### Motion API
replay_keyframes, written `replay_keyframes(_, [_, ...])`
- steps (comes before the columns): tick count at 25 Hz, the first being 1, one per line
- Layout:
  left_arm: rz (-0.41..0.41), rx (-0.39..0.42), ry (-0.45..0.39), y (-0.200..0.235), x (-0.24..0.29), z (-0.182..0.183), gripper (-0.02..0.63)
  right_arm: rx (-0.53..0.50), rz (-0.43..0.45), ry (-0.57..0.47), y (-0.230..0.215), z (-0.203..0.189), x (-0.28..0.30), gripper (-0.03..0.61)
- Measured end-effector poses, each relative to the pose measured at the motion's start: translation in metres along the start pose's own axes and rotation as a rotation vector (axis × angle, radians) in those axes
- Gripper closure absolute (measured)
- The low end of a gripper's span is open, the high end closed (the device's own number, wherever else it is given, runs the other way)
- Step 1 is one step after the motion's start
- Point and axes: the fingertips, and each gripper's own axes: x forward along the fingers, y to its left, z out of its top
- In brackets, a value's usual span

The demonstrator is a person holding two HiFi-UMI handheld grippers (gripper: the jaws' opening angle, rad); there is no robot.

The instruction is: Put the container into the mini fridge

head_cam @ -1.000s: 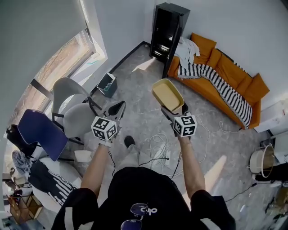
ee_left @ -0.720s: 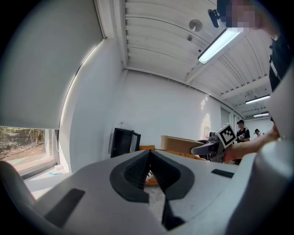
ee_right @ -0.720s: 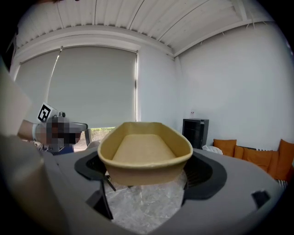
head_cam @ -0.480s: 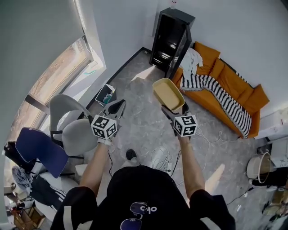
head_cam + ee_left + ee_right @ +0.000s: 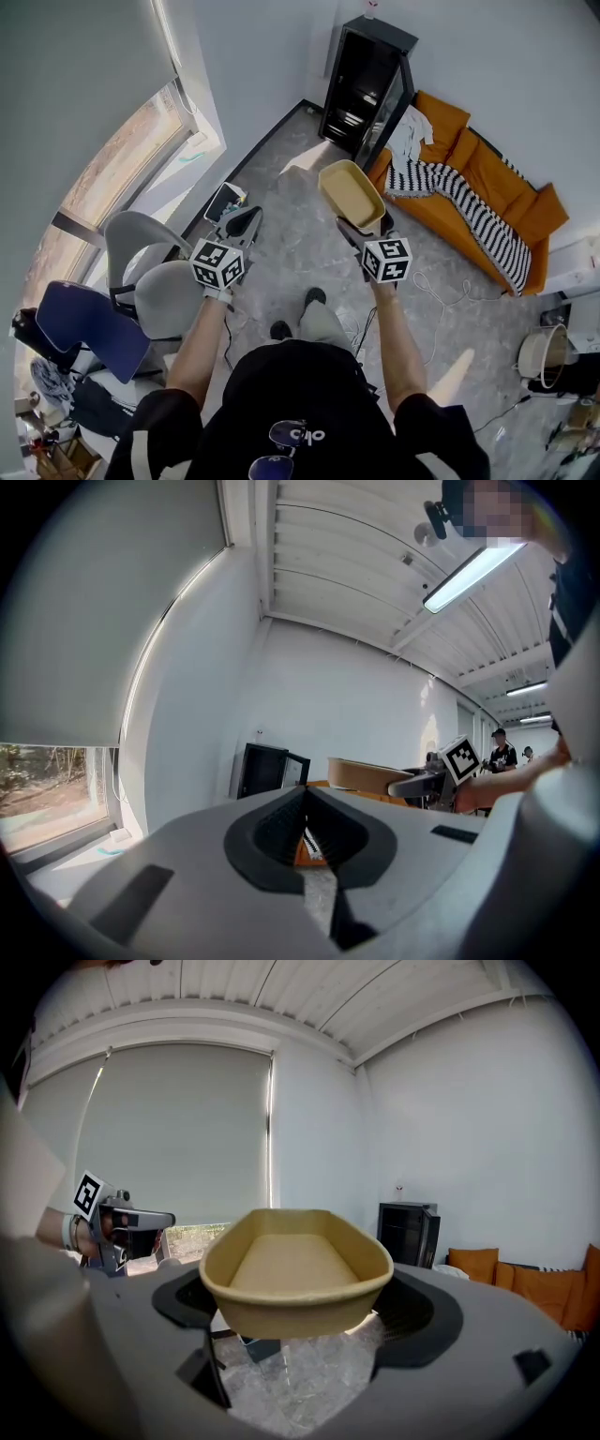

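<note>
Right gripper (image 5: 364, 225) holds the container (image 5: 349, 192), fingers wide; left gripper (image 5: 244, 221) fingers closed

Matt, smooth container (image 5: 295, 1279); glossy black mini fridge (image 5: 356, 89).

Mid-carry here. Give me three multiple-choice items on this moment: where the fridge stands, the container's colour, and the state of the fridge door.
1. The mini fridge stands: A in the room's corner, beside the orange sofa; B on the sofa; C mid-floor.
2. The container is: A blue; B white; C tan.
3. The fridge door is: A shut; B open; C missing.

Answers: 1 A, the head view shows it where the walls meet; 2 C, it is tan in the head view and the right gripper view; 3 B, the door swings out and the shelves show.
</note>
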Motion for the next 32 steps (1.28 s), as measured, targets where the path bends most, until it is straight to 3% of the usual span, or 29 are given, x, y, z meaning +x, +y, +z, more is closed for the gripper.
replay_keyframes(10, [0.015,-0.004,0.027,0.075,0.075,-0.001,0.607,0.005,0.012,-0.002,-0.045,0.013,0.103,0.064])
replay_keyframes(23, [0.007,0.025,0.056,0.182,0.273,0.050,0.607,0.033,-0.001,-0.011,-0.192,0.072,0.265,0.064])
replay_keyframes(32, [-0.016,0.026,0.054,0.209,0.371,0.067,0.607,0.088,-0.004,-0.029,-0.271,0.096,0.331,0.064])
